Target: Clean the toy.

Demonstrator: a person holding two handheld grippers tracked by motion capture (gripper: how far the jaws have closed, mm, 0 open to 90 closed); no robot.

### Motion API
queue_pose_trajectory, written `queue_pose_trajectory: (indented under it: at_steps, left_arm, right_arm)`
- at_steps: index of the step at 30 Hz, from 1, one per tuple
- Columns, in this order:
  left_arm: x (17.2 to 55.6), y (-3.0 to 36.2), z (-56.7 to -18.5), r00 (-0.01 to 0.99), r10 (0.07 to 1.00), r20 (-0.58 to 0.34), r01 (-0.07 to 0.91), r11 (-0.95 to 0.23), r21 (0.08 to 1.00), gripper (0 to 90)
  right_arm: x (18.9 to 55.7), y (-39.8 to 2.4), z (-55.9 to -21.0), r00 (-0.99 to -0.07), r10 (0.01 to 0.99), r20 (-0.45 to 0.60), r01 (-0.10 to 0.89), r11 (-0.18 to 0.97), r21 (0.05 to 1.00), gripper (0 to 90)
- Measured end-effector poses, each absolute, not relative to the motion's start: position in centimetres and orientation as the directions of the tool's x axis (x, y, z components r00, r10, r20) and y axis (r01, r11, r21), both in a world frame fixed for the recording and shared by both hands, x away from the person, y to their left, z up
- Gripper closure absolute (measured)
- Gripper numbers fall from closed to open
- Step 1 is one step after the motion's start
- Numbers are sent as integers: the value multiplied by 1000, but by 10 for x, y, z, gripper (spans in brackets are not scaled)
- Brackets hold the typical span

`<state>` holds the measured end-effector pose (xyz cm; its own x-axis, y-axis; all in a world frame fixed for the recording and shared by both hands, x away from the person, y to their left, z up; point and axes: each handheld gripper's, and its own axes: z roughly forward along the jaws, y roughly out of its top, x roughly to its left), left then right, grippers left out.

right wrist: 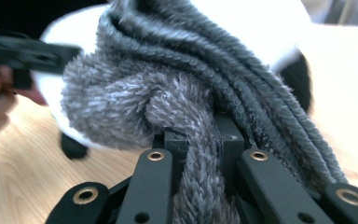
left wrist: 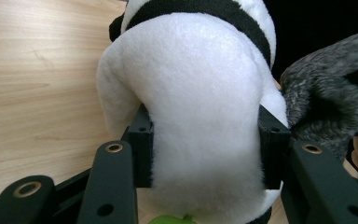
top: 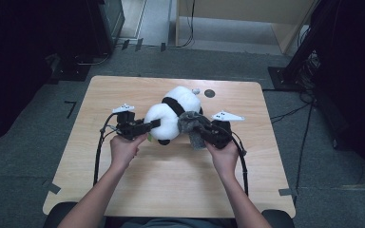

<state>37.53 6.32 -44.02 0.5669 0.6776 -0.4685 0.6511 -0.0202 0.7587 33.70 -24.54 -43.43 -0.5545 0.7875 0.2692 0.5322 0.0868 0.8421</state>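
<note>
Plush panda (top: 173, 113) lying near the middle of the wooden table (top: 171, 185), white body pinched between the jaws of the left gripper (top: 154, 124). Grey fuzzy cloth (top: 192, 124) bunched against the panda's right side, clamped tight in the jaws of the right gripper (top: 208, 129). Small dark disc (top: 209, 93) near the far edge

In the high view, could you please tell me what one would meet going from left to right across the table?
Left gripper → white head of the panda plush → grey fuzzy cloth → right gripper.
</note>
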Motion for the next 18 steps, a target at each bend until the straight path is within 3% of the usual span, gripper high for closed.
queue_pose_trajectory:
  at_steps: [12, 18]
  left_arm:
    - [370, 55, -443, 557, 678, -479, 652, -1, 758, 534]
    - [370, 52, -444, 552, 689, -469, 657, -13, 754, 534]
  right_arm:
    - [327, -217, -425, -591, 756, 280, 491, 62, 869, 807]
    - [318, -199, -426, -632, 738, 235, 456, 110, 883, 808]
